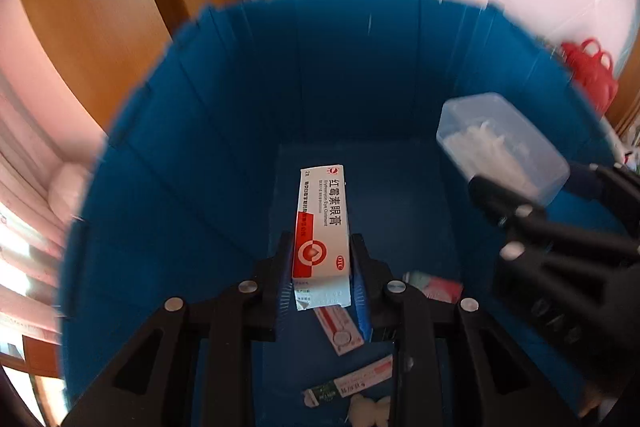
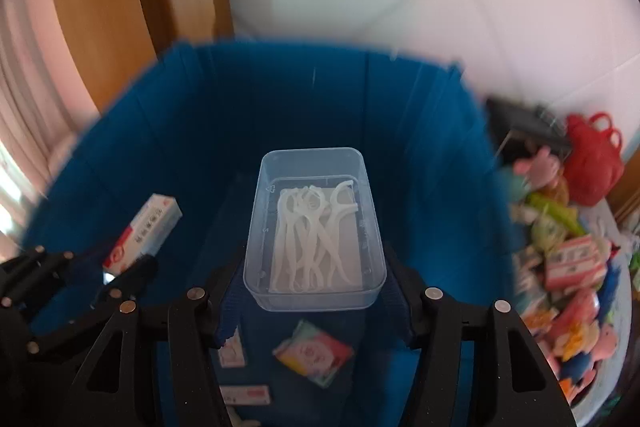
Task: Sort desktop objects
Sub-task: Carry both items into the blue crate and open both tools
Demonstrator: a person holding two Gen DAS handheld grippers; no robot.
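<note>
With our left gripper (image 1: 322, 267) clamped on the white-and-red cardboard ointment box (image 1: 322, 223) and our right gripper (image 2: 316, 279) gripping the clear plastic floss-pick tub (image 2: 316, 227) at its three o'clock, both above the deep blue bin (image 1: 224, 115), releasing together could knock them or spill the picks.

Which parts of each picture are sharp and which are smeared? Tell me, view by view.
Left wrist view: the ointment box in the left gripper is crisp; the blue bin's rim and the room behind smear. Right wrist view: the clear floss-pick box is sharp; the toy pile at right is blurred.
</note>
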